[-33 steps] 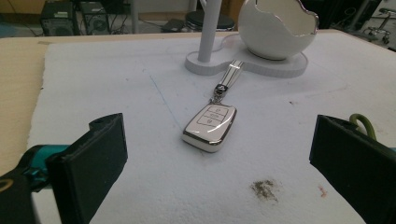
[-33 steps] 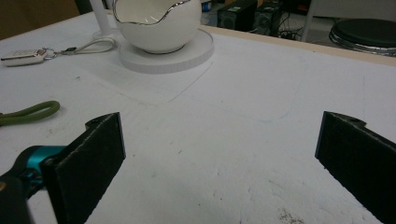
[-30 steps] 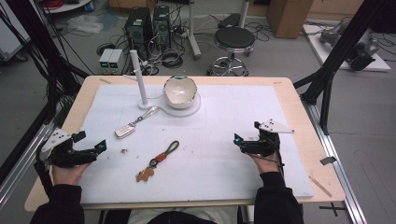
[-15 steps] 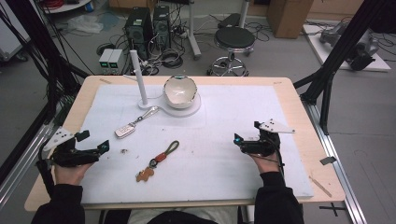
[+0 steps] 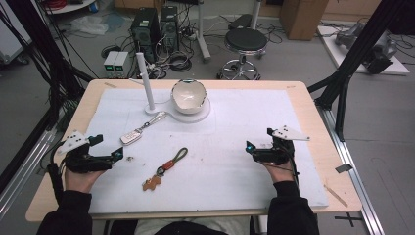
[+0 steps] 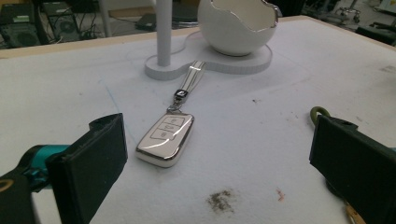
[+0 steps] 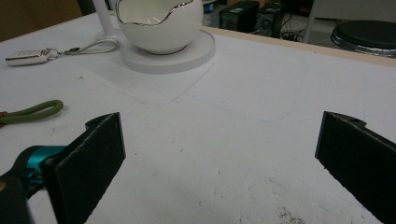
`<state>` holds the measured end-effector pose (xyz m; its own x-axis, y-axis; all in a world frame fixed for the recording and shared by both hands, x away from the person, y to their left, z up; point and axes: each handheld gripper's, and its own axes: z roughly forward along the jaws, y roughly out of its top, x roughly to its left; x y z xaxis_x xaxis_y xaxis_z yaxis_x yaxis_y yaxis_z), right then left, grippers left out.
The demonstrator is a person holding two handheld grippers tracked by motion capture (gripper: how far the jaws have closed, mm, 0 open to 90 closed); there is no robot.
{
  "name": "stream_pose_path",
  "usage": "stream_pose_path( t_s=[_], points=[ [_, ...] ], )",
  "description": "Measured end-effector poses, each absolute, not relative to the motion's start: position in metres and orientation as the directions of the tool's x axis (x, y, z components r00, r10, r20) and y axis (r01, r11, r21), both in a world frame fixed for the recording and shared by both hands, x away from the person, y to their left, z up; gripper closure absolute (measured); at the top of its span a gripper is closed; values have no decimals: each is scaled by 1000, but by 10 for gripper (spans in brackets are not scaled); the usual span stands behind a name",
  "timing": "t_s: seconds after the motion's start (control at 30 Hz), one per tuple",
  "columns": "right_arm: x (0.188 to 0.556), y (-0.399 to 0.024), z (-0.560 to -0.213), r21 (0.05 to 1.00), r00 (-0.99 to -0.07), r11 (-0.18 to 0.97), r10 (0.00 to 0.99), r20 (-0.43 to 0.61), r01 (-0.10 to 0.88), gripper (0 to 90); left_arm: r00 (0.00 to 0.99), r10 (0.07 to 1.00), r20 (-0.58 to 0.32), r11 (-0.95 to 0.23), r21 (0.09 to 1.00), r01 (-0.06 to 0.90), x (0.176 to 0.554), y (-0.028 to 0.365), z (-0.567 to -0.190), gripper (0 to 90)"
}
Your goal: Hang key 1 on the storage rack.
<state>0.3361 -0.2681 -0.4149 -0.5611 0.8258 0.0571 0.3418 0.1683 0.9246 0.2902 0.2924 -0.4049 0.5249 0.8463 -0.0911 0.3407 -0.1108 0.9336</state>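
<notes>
Holding my left tongs spread just short of the key fob lying flat on the surface, I judge its glossy shell probably slippery, best gripped across its long sides.

A lab: computer towers, tangled cables, a stool and black rig frames surround the table.

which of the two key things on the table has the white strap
The silver car key, lying straight ahead of the left claw; its white strap reaches the stand's base. The other keyring has an olive-green loop.
</notes>
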Motion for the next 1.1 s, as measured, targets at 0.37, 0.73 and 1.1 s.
stream_pose_path(
  t_s=[0.37,0.73,1.1],
  points=[
    [333,-272,-415,923,-555,171,830,52,344,6,579,813,-60,-186,916,356,296,272,-405,46],
    [333,-273,-416,922,-554,175,831,49,345,6,611,790,-53,-222,904,365,299,254,-406,46],
    [333,-271,-417,918,-558,185,829,45,350,6,681,731,-40,-301,877,375,304,222,-408,46]
  ],
)
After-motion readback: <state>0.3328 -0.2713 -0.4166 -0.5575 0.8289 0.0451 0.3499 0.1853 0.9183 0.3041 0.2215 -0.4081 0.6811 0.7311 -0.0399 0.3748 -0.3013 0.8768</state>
